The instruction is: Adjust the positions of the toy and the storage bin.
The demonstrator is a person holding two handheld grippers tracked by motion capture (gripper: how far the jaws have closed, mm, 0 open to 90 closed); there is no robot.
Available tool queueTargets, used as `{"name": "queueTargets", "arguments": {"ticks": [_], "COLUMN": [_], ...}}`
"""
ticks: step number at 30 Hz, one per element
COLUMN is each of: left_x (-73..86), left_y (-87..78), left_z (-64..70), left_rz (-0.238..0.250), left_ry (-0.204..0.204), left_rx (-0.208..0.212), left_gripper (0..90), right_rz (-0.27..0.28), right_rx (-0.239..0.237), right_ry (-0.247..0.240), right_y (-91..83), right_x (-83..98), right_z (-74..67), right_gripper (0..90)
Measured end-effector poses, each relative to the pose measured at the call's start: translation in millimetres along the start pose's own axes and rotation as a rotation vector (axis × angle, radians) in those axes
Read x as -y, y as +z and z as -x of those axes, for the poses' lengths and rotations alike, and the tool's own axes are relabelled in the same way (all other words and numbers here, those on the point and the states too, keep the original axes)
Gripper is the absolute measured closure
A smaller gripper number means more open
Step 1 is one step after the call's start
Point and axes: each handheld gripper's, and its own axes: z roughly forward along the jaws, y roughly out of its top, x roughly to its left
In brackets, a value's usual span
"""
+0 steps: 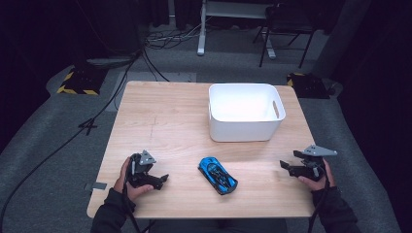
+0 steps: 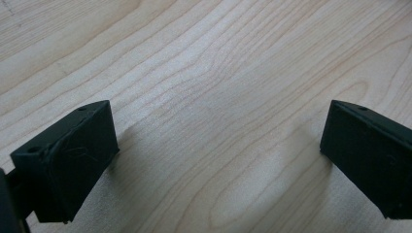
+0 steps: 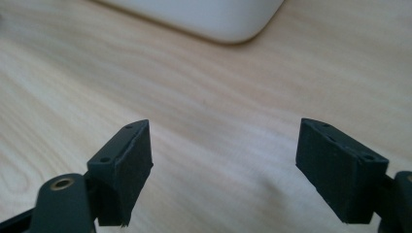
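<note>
On the left side of the light wooden table (image 1: 165, 121), the person's left hand (image 1: 127, 183) came in from the bottom edge. It lay low, close to the near left corner of the table. The fingers were wrapped around the black left gripper (image 1: 164, 179), and the sleeve was dark. The gripper pointed to the right, toward the middle of the table, with a grey three-cornered plate on top. In the left gripper view, its two black jaws stood wide apart over the bare wood. Nothing was between them.

In the middle, near the front edge, sat the small shiny blue toy car with a black top (image 1: 217, 175). It lay flat on the table and was turned at a slant. It was between the two grippers but apart from both. Nothing touched it.

Behind the car, farther back and a little to the right, stood the white plastic box with round corners (image 1: 245, 128). It was open at the top and had a slot handle in its right wall. In the right gripper view, one round corner of this box (image 3: 228, 24) showed at the top.

On the right, the person's right hand (image 1: 318, 177) was at the right edge of the table. It held the black right gripper (image 1: 283, 164), which pointed left toward the car. In the right gripper view, its jaws also stood apart with only wood between them.
</note>
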Motion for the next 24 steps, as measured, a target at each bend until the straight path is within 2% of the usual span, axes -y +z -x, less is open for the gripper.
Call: {"name": "queueTargets", "arguments": {"ticks": [3, 8, 11, 15, 18, 22, 24], "left_x": [0.0, 0.0, 0.1, 0.0, 0.0, 0.0, 0.0], "left_y": [0.0, 0.0, 0.1, 0.0, 0.0, 0.0, 0.0], "left_z": [0.0, 0.0, 0.1, 0.0, 0.0, 0.0, 0.0], "left_rz": [0.0, 0.0, 0.002, 0.0, 0.0, 0.0, 0.0], "left_ry": [0.0, 0.0, -0.001, 0.0, 0.0, 0.0, 0.0], "left_rx": [0.001, 0.0, -0.001, 0.0, 0.001, 0.0, 0.001], "left_gripper": [0.3, 0.3, 0.3, 0.3, 0.3, 0.3, 0.3], "right_rz": [0.038, 0.126, 0.146, 0.16, 0.174, 0.2, 0.227], "right_rx": [0.034, 0.037, 0.064, 0.052, 0.064, 0.069, 0.082], "right_ry": [-0.008, 0.009, -0.008, -0.018, -0.042, -0.037, -0.03], "right_y": [-8.0, -23.0, -26.4, -26.9, -26.4, -27.0, -30.1], "right_x": [-15.4, -44.9, -60.6, -76.7, -86.2, -96.3, -109.6], "right_z": [0.7, 9.2, 12.3, 18.5, 19.9, 23.2, 26.6], "right_gripper": [22.6, 23.0, 23.0, 24.4, 25.8, 26.0, 27.9]}}
